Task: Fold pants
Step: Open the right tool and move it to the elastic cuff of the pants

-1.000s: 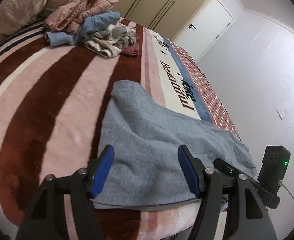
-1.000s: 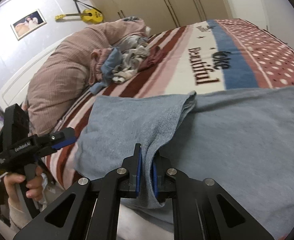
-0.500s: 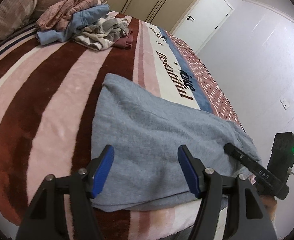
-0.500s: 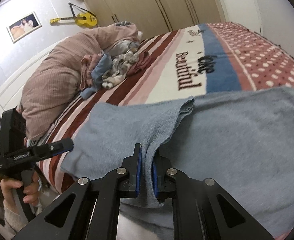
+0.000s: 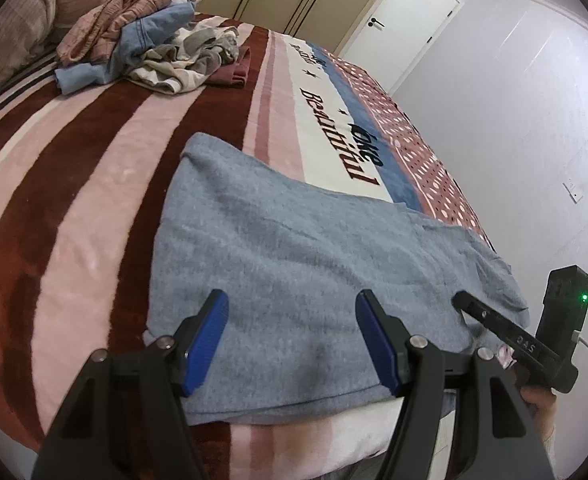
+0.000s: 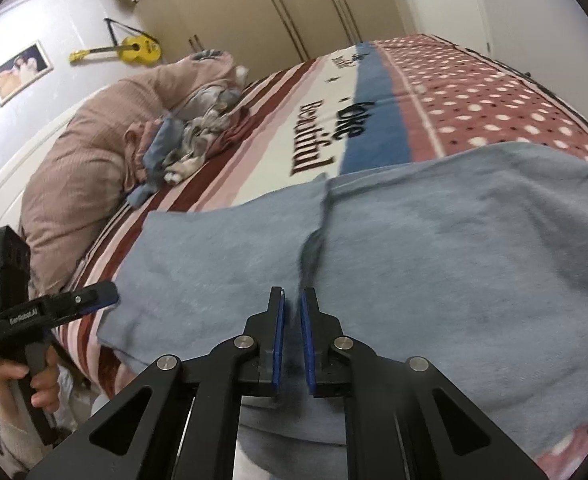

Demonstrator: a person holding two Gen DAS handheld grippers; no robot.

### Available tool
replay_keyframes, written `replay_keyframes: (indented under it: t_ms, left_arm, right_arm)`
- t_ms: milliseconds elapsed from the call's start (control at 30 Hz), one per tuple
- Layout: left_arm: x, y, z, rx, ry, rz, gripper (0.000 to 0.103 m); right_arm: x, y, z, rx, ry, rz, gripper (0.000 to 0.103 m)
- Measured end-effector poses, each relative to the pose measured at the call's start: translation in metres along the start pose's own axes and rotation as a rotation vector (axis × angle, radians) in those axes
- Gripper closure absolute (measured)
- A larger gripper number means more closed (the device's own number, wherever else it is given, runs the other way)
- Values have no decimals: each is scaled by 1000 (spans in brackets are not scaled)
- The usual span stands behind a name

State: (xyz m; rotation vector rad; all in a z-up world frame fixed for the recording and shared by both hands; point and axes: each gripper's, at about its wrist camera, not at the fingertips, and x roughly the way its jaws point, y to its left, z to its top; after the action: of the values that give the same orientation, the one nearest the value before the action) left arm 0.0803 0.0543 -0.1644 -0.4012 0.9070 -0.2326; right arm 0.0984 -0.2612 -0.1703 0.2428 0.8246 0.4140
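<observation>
Grey-blue pants lie spread across the near edge of the bed, folded once, and also show in the right wrist view. My left gripper is open and empty, hovering just above the pants' near left part. My right gripper has its blue pads slightly parted around a blurred fold of the pants; the cloth is slipping out between them. The right gripper shows at the lower right of the left wrist view, and the left gripper at the lower left of the right wrist view.
The bed has a striped and dotted blanket with black lettering. A pile of loose clothes lies further up the bed beside a pink duvet. Wardrobes, a door and a wall stand around.
My right gripper's pads have parted a little and the fold of pants it held tight has dropped and flattened. The left gripper stayed open and shifted slightly over the pants.
</observation>
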Motion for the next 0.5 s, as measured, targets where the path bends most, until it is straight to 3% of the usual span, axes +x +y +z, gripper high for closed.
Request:
replay_keyframes:
  t_ms: [67,133,167,333,500]
  left_arm:
    - [0,0,1,-3,0,0,41]
    - [-3,-2,1,0,-2,1,41]
    - [-4,-4,2,4,-4,4,41]
    - [-9,-13,3,23,-12,-1,40]
    - [-16,-30,6,59,-43,26,36]
  right_arm:
    - [2,0,-1,5,28,18,96]
    - [3,2,-4,-7,38,12,84]
    - [2,2,-5,-11,37,7,73]
    - [-11,-8,-7,8,22,-14,70]
    - [-43,-38,-13,35,-46,-99,48]
